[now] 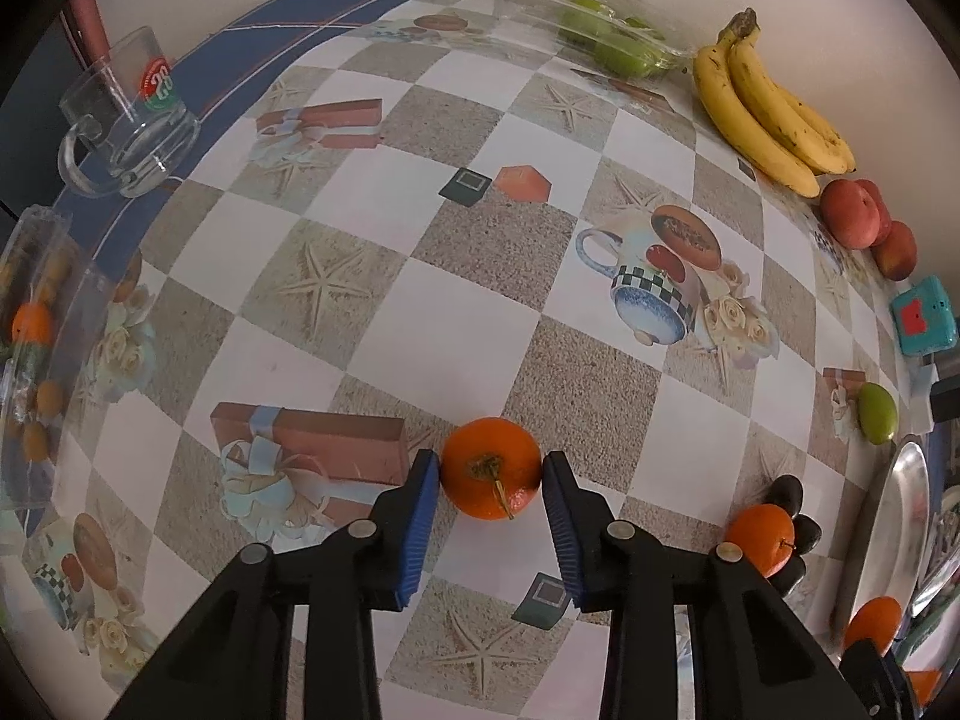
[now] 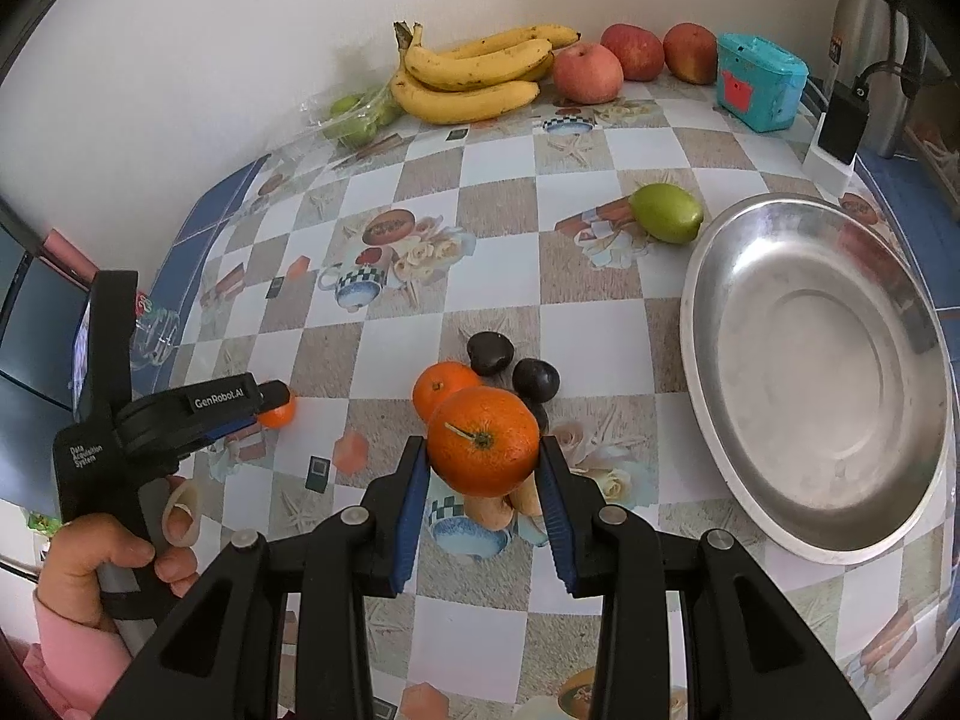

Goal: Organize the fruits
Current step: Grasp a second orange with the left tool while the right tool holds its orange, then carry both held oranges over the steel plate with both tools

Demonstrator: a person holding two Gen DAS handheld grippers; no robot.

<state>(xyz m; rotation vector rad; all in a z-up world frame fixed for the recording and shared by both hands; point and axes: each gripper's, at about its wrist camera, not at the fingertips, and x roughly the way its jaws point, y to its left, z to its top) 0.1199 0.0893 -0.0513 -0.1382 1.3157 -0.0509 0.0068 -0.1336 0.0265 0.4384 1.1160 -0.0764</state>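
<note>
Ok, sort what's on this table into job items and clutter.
Job: oranges, dark plums, green fruit, bananas, apples, bagged green fruit, steel bowl.

Clutter: glass mug, teal box, black charger.

Orange tangerine (image 1: 491,467); yellow bananas (image 2: 474,72); grey-white checkered tablecloth (image 1: 480,252).
</note>
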